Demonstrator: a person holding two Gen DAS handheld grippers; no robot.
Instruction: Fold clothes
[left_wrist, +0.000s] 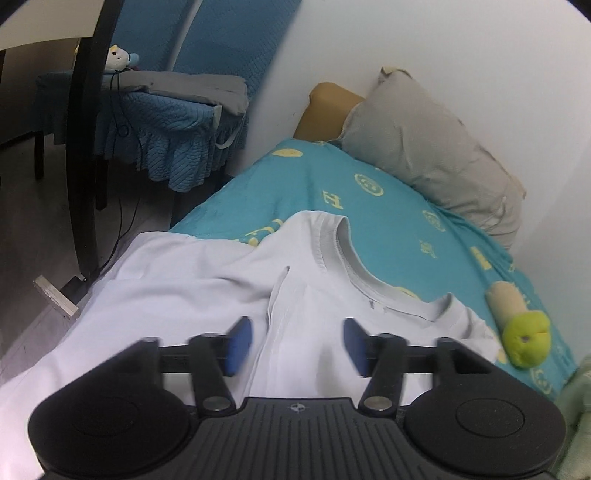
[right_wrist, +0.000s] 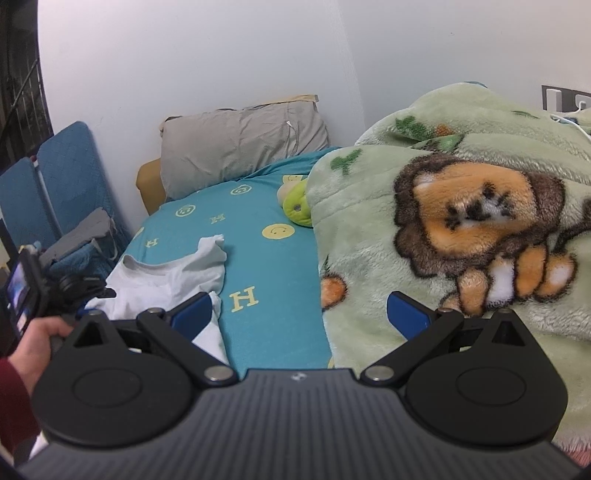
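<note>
Mid-fold on the white T-shirt (left_wrist: 207, 280) over the bed (left_wrist: 388, 206), left gripper (left_wrist: 295, 345) and right gripper (right_wrist: 299, 314) released; probably next, pinching a sleeve edge.

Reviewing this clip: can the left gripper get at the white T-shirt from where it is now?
Probably yes. The left gripper hangs with jaws open directly over the white T-shirt, spread on the teal bedsheet, with nothing lying between them.
</note>
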